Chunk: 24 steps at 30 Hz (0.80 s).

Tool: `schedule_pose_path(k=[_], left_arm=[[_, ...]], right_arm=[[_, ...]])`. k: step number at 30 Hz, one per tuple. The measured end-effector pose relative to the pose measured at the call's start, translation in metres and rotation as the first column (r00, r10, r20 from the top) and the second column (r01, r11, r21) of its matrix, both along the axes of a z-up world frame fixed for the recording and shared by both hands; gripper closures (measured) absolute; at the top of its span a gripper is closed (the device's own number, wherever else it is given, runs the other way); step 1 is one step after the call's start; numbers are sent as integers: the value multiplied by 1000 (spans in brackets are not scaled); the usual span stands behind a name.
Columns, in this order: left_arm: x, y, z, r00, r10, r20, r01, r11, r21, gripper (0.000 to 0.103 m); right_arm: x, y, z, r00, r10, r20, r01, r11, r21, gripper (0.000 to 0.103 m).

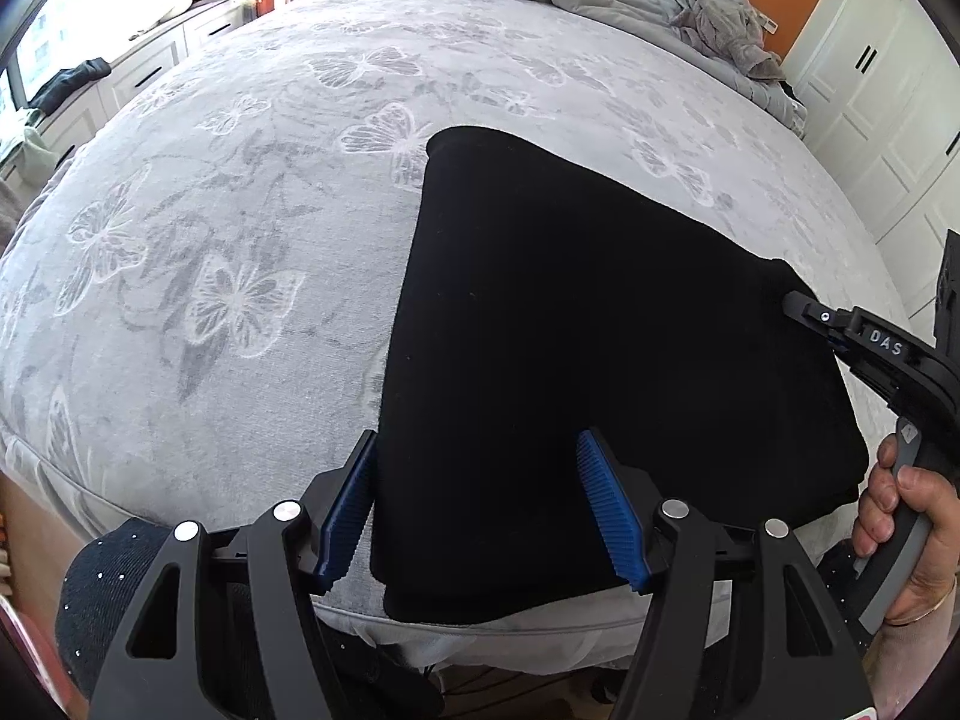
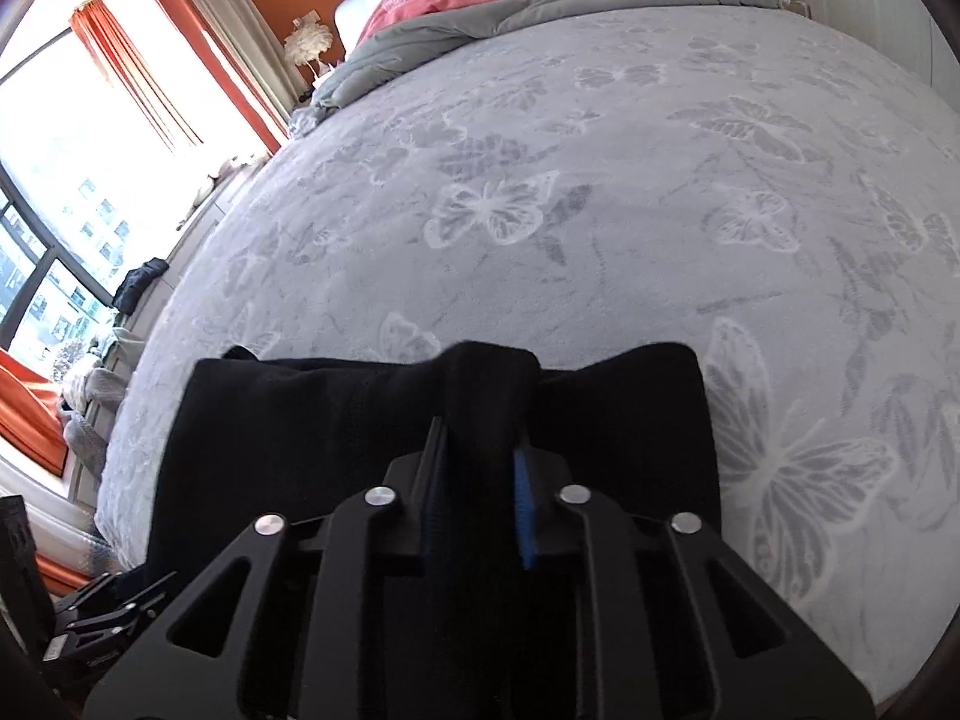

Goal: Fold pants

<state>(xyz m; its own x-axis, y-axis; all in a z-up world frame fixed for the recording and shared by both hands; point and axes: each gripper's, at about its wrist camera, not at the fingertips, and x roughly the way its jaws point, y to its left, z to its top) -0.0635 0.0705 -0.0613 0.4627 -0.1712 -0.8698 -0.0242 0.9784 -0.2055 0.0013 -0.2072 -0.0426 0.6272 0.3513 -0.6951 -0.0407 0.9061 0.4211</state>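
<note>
Softly matte black pants (image 1: pixel 570 360), right gripper (image 2: pixel 480 474) jaws clamped on them, left gripper (image 1: pixel 480 510) jaws apart

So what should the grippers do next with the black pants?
Probably close the left gripper on the near edge. It is open around the black pants, which lie on the bed, while the right gripper already pinches a bunch of them.
</note>
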Motion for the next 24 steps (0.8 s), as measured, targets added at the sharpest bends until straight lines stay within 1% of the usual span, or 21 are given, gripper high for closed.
schedule_pose_path(k=[2,4,5,6,7,8,9,11,12,13,15,16,18,19,20,21,22,24], left_arm=[[0,2,0,1000,2,2,-2,1000,-2,39],[-2,2,2,1000,0,14,0,1000,10,39],[-3,2,3,1000,0,23,0,1000,20,38],[-3,1,4,999,-3,33,2,999,32,35],[-4,0,4,999,-5,41,3,999,45,32],[-4,0,3,999,-6,43,4,999,50,31],[-4,0,2,999,-9,41,7,999,41,30],[-6,4,1,999,-8,37,8,1000,-1,30],[-8,9,1,999,-4,38,6,999,-40,29],[-9,15,0,999,4,35,-1,997,-82,26],[-10,27,-2,999,33,24,-29,988,-153,26],[-9,31,-5,999,44,14,-41,984,-172,25],[-7,34,-12,998,65,-12,-66,983,-174,25],[-6,34,-14,997,68,-21,-71,982,-175,25],[-5,33,-16,997,67,-26,-71,981,-183,25],[-5,31,-16,998,63,-30,-68,978,-197,25],[-5,28,-15,998,61,-31,-66,977,-204,25],[-6,24,-7,998,56,-7,-56,977,-208,25]], right_arm=[[-12,1,23,998,4,67,-3,1000,-16,97],[-20,0,32,996,1,94,4,999,-47,96],[-19,-2,26,997,-1,75,6,998,-61,96],[-15,-3,10,1000,-3,26,6,995,-97,94],[-9,-6,-9,999,-14,-32,10,989,-148,89],[-8,-9,-27,996,-29,-84,14,983,-184,88],[-14,-16,-32,997,-37,-73,27,991,-131,86],[-28,-28,-28,996,-44,-77,44,999,10,75],[-36,-32,-26,996,-45,-74,50,997,60,63],[-43,-33,-23,997,-42,-65,48,995,85,54],[-51,-30,-26,997,-7,-75,14,996,90,46],[-55,-27,-29,996,4,-85,2,997,73,45],[-59,-20,-35,996,22,-83,-17,998,61,45],[-60,-15,-35,996,32,-80,-27,998,54,54],[-59,-10,-35,995,58,-86,-52,997,63,69],[-59,-6,-32,995,59,-77,-54,996,65,83],[-61,-3,-22,997,68,-45,-65,997,51,88],[-69,0,3,998,66,23,-66,998,15,90]])
